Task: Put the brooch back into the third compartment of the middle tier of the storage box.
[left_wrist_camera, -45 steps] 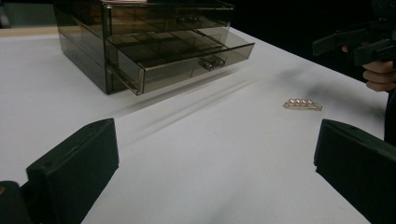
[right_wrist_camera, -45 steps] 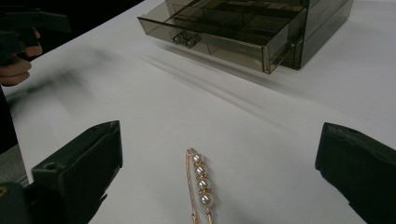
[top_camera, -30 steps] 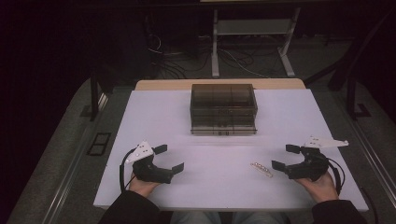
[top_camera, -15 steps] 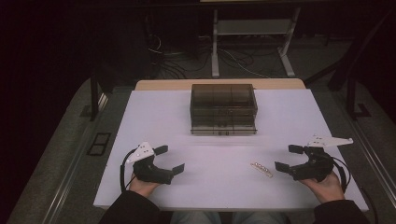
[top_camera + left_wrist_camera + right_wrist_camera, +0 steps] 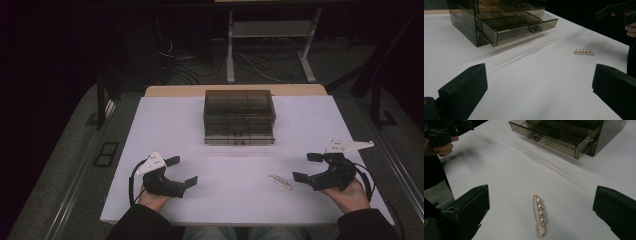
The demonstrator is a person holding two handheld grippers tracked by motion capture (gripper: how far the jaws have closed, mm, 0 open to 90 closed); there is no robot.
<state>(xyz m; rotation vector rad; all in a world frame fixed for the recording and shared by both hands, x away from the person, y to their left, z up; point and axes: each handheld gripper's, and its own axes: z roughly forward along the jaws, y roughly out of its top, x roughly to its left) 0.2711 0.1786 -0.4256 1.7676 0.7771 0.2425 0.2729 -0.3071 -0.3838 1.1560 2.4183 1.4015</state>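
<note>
A smoky clear drawer box (image 5: 239, 116) stands at the back middle of the white table (image 5: 150, 130). Its bottom drawer (image 5: 524, 26) is pulled partway out, its compartments (image 5: 564, 135) showing. A gold pin with several pearls (image 5: 280, 181) lies flat on the table right of centre. My right gripper (image 5: 307, 167) is open just to the right of it. In the right gripper view the pin (image 5: 539, 213) lies between the wide-apart jaws, close in front. My left gripper (image 5: 182, 171) rests open at the front left, holding nothing. From there the pin (image 5: 584, 52) lies off to the right.
The box takes up the back middle of the table, with bare white surface to either side and in front of it. Beyond the far edge are a metal stand (image 5: 270, 45) and cables on a dark floor. Forearms come in over the near edge.
My right gripper has shifted slightly to the right. The left gripper, the pin and the box have stayed put.
</note>
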